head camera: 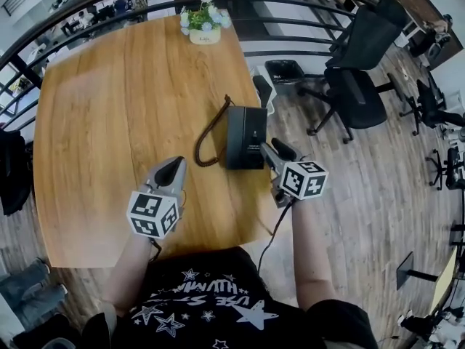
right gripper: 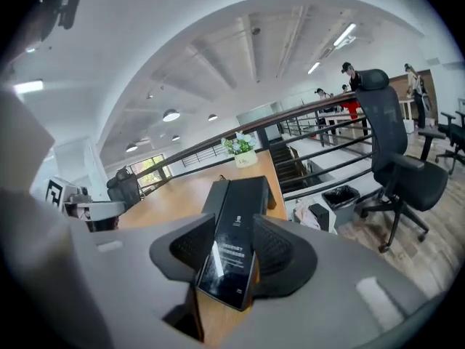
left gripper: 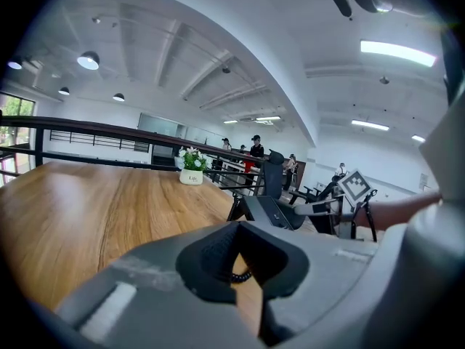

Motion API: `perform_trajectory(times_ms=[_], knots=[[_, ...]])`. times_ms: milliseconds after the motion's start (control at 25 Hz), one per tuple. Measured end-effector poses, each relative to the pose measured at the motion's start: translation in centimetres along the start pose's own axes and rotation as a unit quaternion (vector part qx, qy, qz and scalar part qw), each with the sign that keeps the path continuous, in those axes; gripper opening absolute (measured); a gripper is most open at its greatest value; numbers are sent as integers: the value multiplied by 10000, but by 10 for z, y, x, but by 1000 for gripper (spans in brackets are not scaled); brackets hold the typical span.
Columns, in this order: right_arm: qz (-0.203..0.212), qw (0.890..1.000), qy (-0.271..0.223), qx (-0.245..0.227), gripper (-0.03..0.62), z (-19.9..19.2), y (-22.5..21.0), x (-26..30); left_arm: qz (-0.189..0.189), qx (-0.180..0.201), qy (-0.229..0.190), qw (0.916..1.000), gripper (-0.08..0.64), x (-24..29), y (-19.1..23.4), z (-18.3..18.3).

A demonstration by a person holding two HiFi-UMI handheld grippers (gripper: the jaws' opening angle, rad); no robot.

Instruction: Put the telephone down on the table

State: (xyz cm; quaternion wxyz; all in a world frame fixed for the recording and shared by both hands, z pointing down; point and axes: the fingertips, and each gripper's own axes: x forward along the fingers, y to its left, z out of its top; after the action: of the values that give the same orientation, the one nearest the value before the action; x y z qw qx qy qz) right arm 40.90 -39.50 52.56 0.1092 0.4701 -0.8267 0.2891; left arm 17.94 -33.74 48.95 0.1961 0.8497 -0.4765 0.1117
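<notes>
telephone (head camera: 243, 137) | at the worktop (head camera: 109, 107) 3 o'clock edge, long axis 12–6 | right gripper (head camera: 270, 151) nearer, clenched on its 4 o'clock end | left gripper (head camera: 173, 169) closed and empty, 7 o'clock of it, apart

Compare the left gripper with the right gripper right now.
The right gripper is shut on the telephone's black handset; the left gripper has its jaws together on nothing. The right gripper is at the telephone base; the left gripper is over bare table, apart from the base. Both carry a marker cube.
</notes>
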Motion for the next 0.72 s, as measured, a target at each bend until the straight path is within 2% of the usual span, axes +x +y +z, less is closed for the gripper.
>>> perform_trajectory(times_ms=[360, 720], knots=[[-482, 9918, -552, -1049, 123, 18, 76, -14, -141, 35, -147, 9998, 2, -44, 10, 3], [-713, 9902, -723, -956, 94, -2, 159, -19, -471, 91, -84, 9988, 2, -100, 44, -2]])
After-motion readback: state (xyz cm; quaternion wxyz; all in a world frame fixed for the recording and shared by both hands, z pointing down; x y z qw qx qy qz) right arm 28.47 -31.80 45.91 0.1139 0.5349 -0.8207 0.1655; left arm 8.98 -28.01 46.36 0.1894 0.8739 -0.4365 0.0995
